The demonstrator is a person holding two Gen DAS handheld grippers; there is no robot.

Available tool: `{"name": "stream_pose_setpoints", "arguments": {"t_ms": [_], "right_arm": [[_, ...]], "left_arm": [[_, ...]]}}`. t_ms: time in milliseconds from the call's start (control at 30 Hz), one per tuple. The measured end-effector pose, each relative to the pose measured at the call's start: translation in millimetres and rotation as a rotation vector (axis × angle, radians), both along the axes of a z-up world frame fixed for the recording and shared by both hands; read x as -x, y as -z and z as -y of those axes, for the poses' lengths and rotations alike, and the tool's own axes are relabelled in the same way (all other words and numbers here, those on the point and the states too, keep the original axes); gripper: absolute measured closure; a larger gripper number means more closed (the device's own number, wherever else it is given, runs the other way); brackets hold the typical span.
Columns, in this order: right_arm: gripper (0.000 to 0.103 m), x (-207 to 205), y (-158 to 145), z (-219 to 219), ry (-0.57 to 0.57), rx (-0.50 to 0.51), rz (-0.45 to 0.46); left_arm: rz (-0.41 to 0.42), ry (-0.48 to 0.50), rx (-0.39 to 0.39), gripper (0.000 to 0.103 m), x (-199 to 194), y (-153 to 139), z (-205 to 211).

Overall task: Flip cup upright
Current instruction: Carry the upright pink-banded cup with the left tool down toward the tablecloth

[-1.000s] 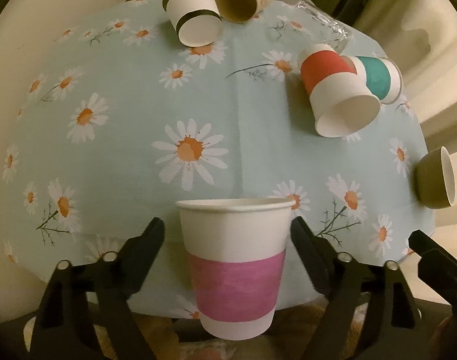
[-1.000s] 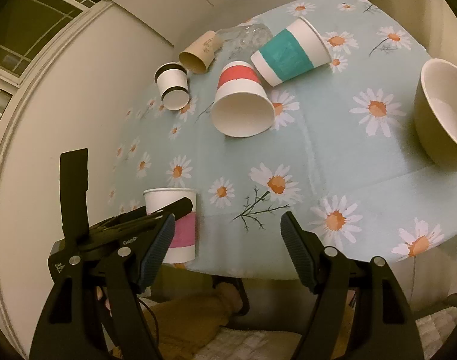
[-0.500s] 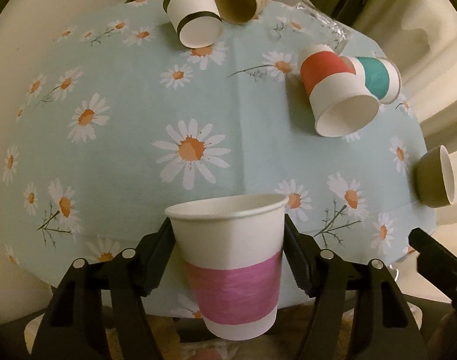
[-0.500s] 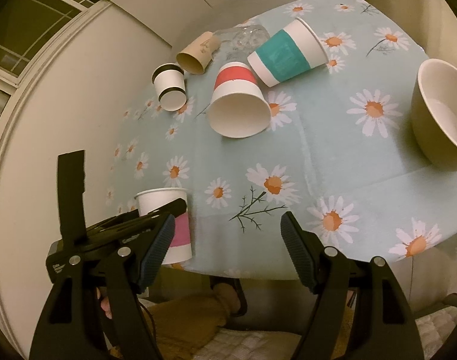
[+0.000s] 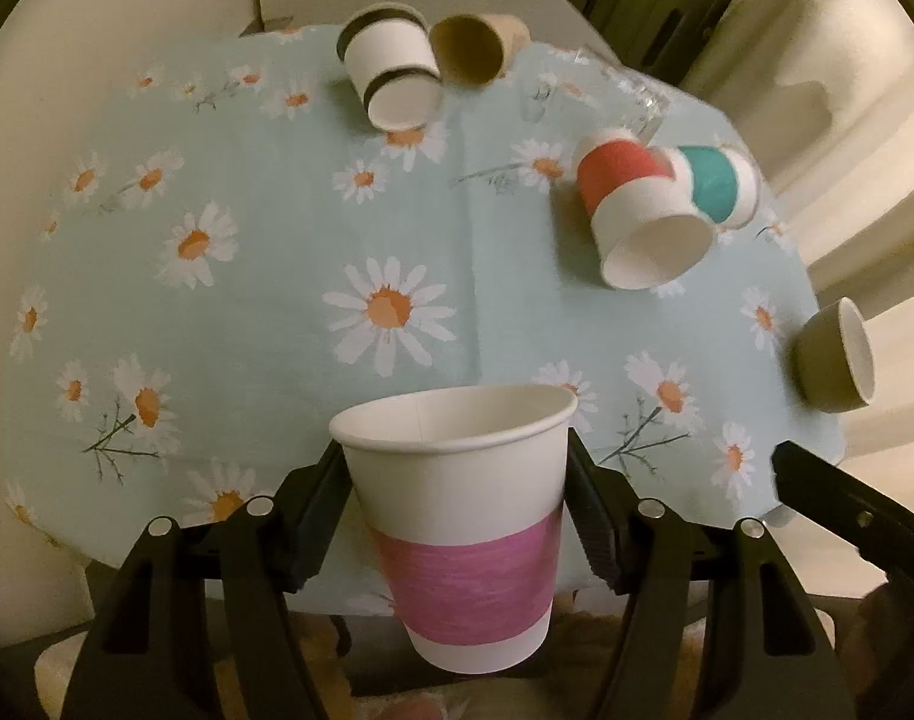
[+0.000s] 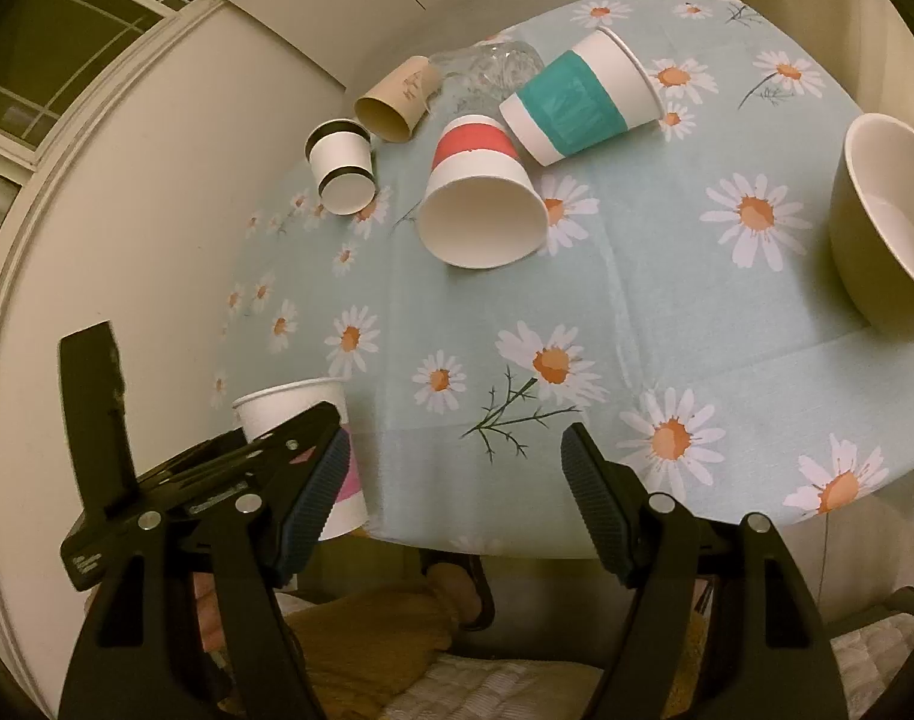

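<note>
My left gripper [image 5: 457, 498] is shut on a white paper cup with a pink band [image 5: 457, 516]. The cup is upright, mouth up, held at the near edge of the table; it also shows in the right wrist view [image 6: 289, 408], partly hidden behind the left gripper. My right gripper [image 6: 451, 474] is open and empty over the near table edge, to the right of the pink cup.
On the daisy tablecloth [image 5: 265, 276] lie several tipped cups: a red-banded one [image 6: 481, 198], a teal-banded one [image 6: 577, 102], a black-banded one [image 6: 340, 171], a brown one [image 6: 397, 99] and a clear glass [image 6: 493, 63]. An olive bowl [image 6: 883, 228] sits at the right edge.
My left gripper closed on the pink cup, which stood free between open jaws a second ago. The cup now sits slightly higher and tilted. The right gripper stayed open and hardly moved.
</note>
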State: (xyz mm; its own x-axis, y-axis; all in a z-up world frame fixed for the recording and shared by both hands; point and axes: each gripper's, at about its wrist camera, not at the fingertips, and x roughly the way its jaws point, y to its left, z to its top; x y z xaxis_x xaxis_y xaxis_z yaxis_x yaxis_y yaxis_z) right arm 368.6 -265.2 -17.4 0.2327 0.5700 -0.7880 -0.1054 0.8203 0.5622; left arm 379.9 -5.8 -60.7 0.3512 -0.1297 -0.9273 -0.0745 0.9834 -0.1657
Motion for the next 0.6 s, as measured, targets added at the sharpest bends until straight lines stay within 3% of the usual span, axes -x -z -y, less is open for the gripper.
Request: {"name": "stream_pose_setpoints", "arguments": {"t_ms": [233,600], "right_arm": [[0.03,0,0,-2,-0.013,-0.01,0.001],[0.03,1,1,-9,-0.041,0.019,0.021]], "left_arm": [[0.085,0.002,0.015,0.038,20,-20,-4],[0.37,-0.005,-0.043,0.038,53,-54,-10]]}}
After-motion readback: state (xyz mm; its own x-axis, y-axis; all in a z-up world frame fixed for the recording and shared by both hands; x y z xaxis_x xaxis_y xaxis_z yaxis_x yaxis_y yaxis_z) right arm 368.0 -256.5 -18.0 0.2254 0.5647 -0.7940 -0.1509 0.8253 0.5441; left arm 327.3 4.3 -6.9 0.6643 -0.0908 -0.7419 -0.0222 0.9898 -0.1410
